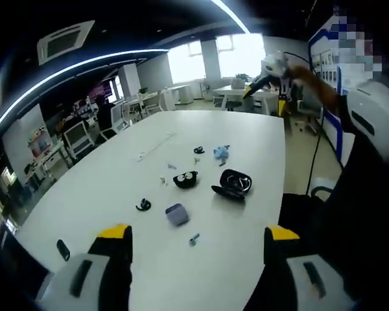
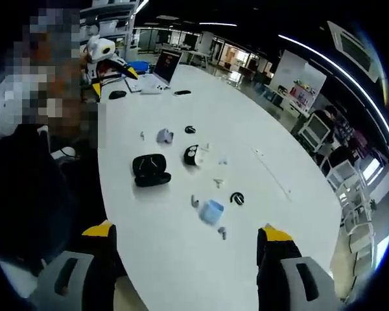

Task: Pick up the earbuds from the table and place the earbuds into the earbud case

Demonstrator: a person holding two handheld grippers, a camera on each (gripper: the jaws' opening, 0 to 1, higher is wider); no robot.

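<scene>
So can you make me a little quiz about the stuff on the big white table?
1. True or false: the black earbud case has its lid open.
2. Which sits nearer the table edge by the person in the right gripper view: A) the black earbud case, B) the light blue case, C) the laptop?
3. Fill in: both the left tool and the right tool have jaws tipped in ____.

Key: 1 true; 2 A; 3 yellow.
</scene>
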